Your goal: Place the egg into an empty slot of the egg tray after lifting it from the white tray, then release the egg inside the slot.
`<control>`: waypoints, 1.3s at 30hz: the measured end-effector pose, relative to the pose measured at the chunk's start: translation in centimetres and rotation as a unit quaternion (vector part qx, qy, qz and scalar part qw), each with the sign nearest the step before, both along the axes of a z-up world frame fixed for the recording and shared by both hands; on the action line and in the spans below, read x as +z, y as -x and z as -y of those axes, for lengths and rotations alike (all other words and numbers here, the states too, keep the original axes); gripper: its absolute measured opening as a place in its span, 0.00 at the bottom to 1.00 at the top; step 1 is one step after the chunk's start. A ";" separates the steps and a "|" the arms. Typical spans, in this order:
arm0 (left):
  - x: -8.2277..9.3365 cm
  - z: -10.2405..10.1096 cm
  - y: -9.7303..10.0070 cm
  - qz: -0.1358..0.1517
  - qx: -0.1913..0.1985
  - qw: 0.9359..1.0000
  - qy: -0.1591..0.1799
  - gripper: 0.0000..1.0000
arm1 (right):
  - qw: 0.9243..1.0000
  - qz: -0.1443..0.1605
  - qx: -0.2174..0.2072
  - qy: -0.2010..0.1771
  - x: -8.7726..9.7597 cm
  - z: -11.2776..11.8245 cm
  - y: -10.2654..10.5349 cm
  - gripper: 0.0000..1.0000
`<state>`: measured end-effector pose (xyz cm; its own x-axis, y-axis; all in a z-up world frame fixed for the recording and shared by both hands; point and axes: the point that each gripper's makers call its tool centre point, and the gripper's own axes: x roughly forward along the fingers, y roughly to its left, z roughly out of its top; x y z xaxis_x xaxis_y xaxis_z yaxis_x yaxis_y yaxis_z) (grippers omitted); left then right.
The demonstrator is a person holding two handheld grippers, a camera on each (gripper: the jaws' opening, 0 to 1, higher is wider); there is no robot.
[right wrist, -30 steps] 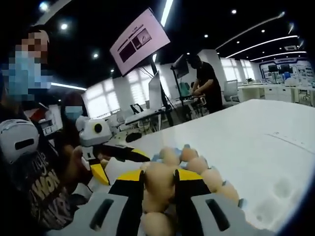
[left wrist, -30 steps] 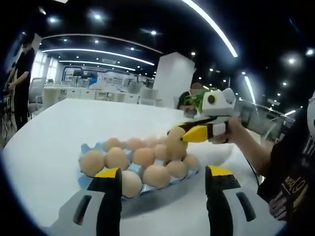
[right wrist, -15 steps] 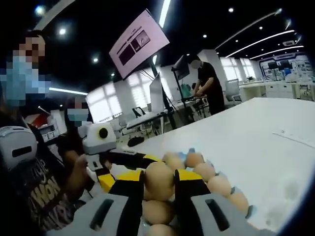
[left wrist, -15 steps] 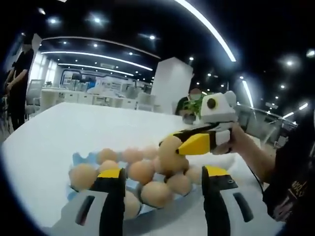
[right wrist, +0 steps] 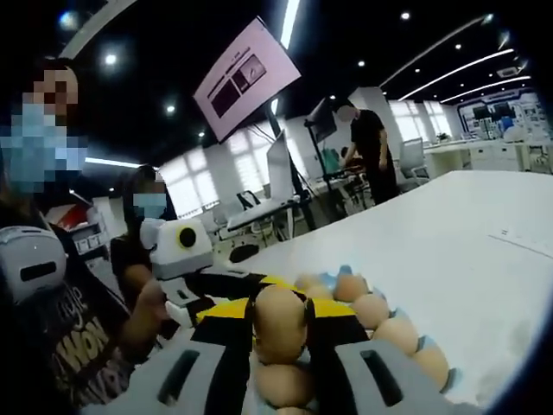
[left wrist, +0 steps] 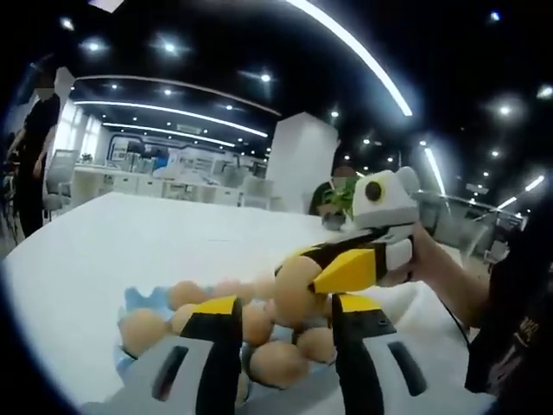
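My right gripper [right wrist: 278,322] clamps an egg [right wrist: 278,322] between its yellow-tipped jaws, holding it just above the egg tray [right wrist: 429,350], whose slots show many eggs on the white table [right wrist: 467,251]. In the left gripper view, that egg [left wrist: 295,291] hangs over the tray's [left wrist: 138,300] near side, while my left gripper [left wrist: 282,322], jaws apart and holding nothing, waits beside the tray.

Egg [right wrist: 278,323] between right claw [right wrist: 280,333] jaws, above egg tray [left wrist: 136,300] on worktop [left wrist: 104,239]; left claw [left wrist: 281,324] just before tray.
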<state>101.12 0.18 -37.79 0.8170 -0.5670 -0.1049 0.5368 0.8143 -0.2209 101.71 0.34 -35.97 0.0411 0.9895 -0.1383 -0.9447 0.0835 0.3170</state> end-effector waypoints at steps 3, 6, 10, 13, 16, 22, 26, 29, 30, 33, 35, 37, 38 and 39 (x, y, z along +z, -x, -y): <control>0.0 0.2 0.1 0.000 -0.005 1.000 0.000 0.34 | 1.000 -0.001 0.005 0.001 -0.1 -0.5 0.4 0.25; 0.0 0.3 0.2 0.001 -0.008 1.000 -0.006 0.31 | 1.000 -0.007 0.017 -0.002 0.0 -1.0 1.1 0.25; 0.0 0.4 0.5 0.000 -0.013 1.000 -0.005 0.27 | 1.000 -0.002 0.020 0.001 0.1 -1.2 1.4 0.25; 0.1 0.2 0.6 0.001 -0.012 1.000 -0.002 0.27 | 1.000 -0.002 0.022 0.000 0.2 -1.3 1.5 0.25; 0.1 0.0 0.8 -0.001 -0.009 1.000 -0.003 0.27 | 1.000 -0.005 0.024 -0.003 0.1 -1.6 1.6 0.25; 0.2 -0.8 1.0 0.000 -0.006 1.000 0.002 0.27 | 0.999 -0.002 0.031 -0.011 0.2 -2.0 2.0 0.26; 0.4 -1.0 1.0 0.000 -0.006 1.000 0.017 0.27 | 0.999 0.007 0.034 -0.021 0.7 -2.2 2.1 0.25; -0.1 -1.6 1.0 -0.011 -0.002 1.000 0.013 0.27 | 0.999 0.013 0.042 -0.026 1.1 -2.0 2.3 0.23; -0.3 -1.8 1.0 -0.013 0.001 1.000 0.014 0.27 | 0.999 0.015 0.043 -0.024 1.1 -2.0 2.3 0.23; -0.4 -2.9 1.1 -0.015 0.011 1.000 0.016 0.27 | 0.999 0.031 0.032 -0.020 1.1 -1.6 1.8 0.24; -0.2 -3.2 1.2 -0.015 0.015 1.000 0.020 0.27 | 0.999 0.028 0.028 -0.023 1.2 -1.4 1.5 0.24; 0.0 -4.0 1.3 -0.008 0.025 0.999 0.020 0.27 | 0.999 0.023 0.026 -0.027 1.1 -1.2 1.4 0.24; -0.1 -4.3 1.2 -0.010 0.030 0.999 0.020 0.27 | 0.999 0.022 0.025 -0.027 1.0 -1.2 1.4 0.24; -0.1 -4.6 1.2 -0.011 0.033 0.999 0.020 0.27 | 0.999 0.022 0.024 -0.027 1.0 -1.1 1.3 0.24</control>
